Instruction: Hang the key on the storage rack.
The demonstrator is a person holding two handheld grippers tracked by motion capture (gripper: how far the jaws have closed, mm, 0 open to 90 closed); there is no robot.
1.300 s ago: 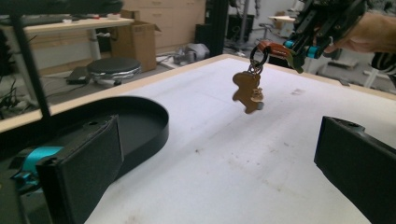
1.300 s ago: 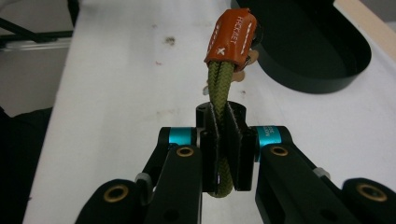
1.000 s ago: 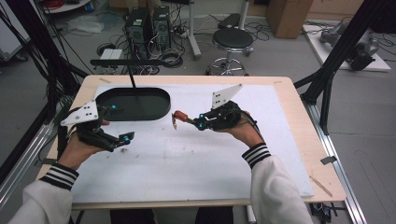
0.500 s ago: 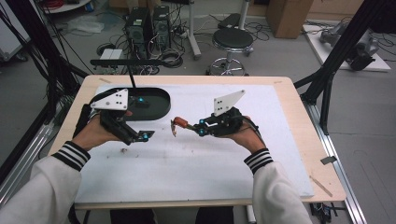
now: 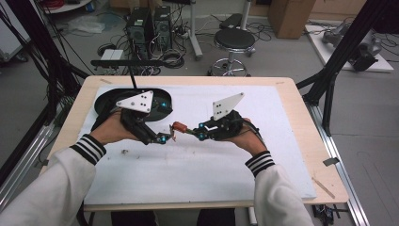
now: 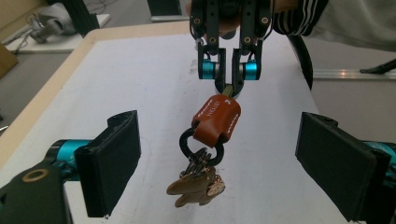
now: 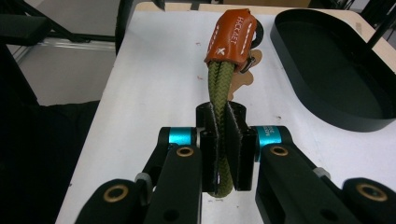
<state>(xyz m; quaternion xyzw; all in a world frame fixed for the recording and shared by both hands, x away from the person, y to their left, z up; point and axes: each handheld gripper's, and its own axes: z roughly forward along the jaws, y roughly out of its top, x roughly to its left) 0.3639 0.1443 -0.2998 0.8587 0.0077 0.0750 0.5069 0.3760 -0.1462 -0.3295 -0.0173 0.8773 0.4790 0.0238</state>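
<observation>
Between wide jaws, brown-tabbed keyring (image 6: 216,119)

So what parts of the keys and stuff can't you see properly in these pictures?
- Keys: in the left gripper view they overlap in a bunch, so their number cannot be told; in the right gripper view the leather tag hides most of them.
- Green cord: its end is clamped inside the right gripper, hidden by the pads.
- Keychain in the high view: too small for detail.
- Black tray: partly covered by the left gripper and its plate.
</observation>
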